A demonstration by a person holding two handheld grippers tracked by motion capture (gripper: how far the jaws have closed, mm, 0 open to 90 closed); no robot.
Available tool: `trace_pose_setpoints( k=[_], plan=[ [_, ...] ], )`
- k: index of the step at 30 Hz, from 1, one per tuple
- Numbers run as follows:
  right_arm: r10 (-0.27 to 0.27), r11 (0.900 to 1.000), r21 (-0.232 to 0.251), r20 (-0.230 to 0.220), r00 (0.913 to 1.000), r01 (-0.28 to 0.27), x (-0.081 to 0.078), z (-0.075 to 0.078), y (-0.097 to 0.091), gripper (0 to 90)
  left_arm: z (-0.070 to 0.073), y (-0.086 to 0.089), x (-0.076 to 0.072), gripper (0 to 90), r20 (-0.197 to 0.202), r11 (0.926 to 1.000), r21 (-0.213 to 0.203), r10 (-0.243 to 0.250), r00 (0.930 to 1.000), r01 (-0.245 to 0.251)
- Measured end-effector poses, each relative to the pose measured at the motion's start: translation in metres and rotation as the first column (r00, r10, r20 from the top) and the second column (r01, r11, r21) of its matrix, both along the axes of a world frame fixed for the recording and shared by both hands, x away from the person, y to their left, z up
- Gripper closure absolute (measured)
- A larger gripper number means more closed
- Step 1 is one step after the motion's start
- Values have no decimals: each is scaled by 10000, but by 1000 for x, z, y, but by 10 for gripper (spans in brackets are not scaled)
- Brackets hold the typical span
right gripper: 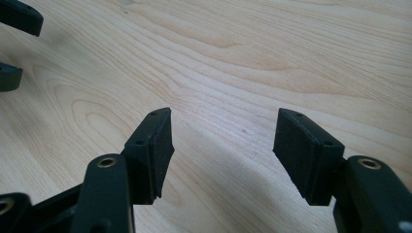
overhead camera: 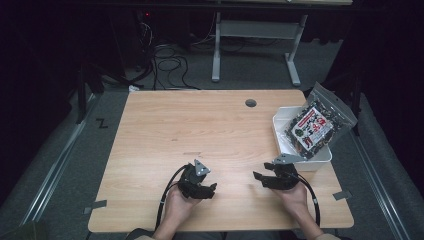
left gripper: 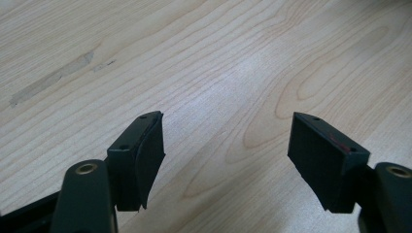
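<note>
We see a wooden table (overhead camera: 200, 130) lit against a dark room; beyond its far edge the floor is dim, and the cables (overhead camera: 167, 65) and the grey legs of another stand (overhead camera: 216, 55) there are hard to make out. The person's forearms are cut off by the bottom edge of the high view, so we see little more than the hands.

At the table's right edge sits a white tray (overhead camera: 280, 125), its near rim reaching toward the right hand. A snack bag (overhead camera: 314, 125) lies tilted in it, covering most of the inside; its upper corner juts past the tray's far wall, and the print on its label is too small for us to read. A small round hole (overhead camera: 251, 103) sits near the table's far edge, and a faint tape mark (left gripper: 51, 80) shows on the wood.

The left gripper (overhead camera: 206, 189) rests low over the near middle of the table, well apart from the tray. In the left gripper view (left gripper: 226, 141) its jaws stand wide apart with bare wood between them. The right gripper (overhead camera: 261, 177) lies just beside the tray's near corner, and in its own view (right gripper: 223, 133) the jaws likewise gape with nothing held. The tips of the left gripper poke into that view's upper left corner, cut off by the edge.
</note>
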State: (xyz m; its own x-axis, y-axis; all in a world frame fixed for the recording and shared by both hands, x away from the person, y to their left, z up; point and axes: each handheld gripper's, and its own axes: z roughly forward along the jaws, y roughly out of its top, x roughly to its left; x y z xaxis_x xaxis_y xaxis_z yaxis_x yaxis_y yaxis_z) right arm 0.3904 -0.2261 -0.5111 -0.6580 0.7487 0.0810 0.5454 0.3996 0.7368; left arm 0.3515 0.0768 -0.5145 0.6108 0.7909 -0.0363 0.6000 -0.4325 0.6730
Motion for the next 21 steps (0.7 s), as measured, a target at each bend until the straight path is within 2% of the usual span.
trace_pose_setpoints(
  k=[4, 7, 13, 21],
  plan=[
    [-71, 9999, -138, 70, 10000, 72, -1, -2, -2, 400, 0, 1, 0, 296, -1, 10000, 2, 28, 10000, -28],
    [-35, 9986, -517, 265, 9996, 49, -4, -2, -1, 406, 0, 1, 0, 296, 12, 10000, -8, 59, 10000, -59],
    [84, 9976, -691, 346, 9994, -60, -7, -2, 2, 413, 0, 1, 1, 296, -4, 10000, 4, 66, 10000, -66],
    [52, 9981, -608, 251, 9997, -37, -7, -1, 2, 408, 0, 1, 1, 296, 19, 10000, 17, 94, 10000, -94]
  ],
)
